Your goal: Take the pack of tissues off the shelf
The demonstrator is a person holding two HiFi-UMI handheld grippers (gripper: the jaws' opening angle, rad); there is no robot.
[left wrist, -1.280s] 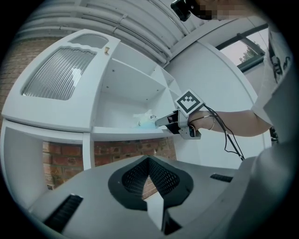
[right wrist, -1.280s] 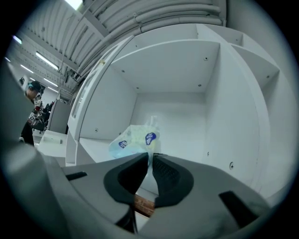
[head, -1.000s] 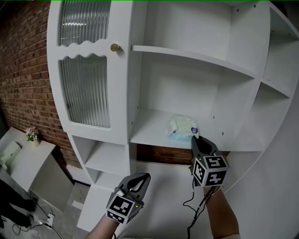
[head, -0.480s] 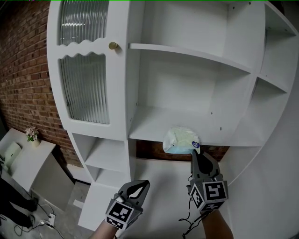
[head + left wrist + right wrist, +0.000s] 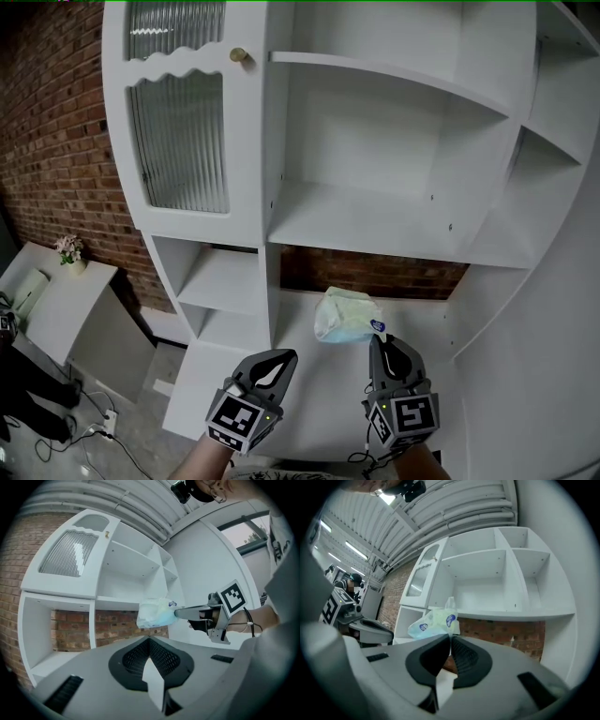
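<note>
Tissues off the shelf: the pack of tissues (image 5: 347, 316), a soft, crinkly pale plastic pouch, hangs in mid-air below the smooth white shelf (image 5: 375, 234), pinched at one edge by the right gripper (image 5: 379, 341). The left gripper (image 5: 281, 357), jaws together, holds nothing. The removal looks essentially complete.

Red brick wall (image 5: 56, 141) stood at the left of the room. A ribbed glass door (image 5: 178, 141) with a wavy top edge was closed, a round brass knob (image 5: 239, 55) beside it. A low white table (image 5: 66, 309) carried a small pot of pink flowers (image 5: 69, 249); cables (image 5: 94, 427) lay on the floor nearby.
</note>
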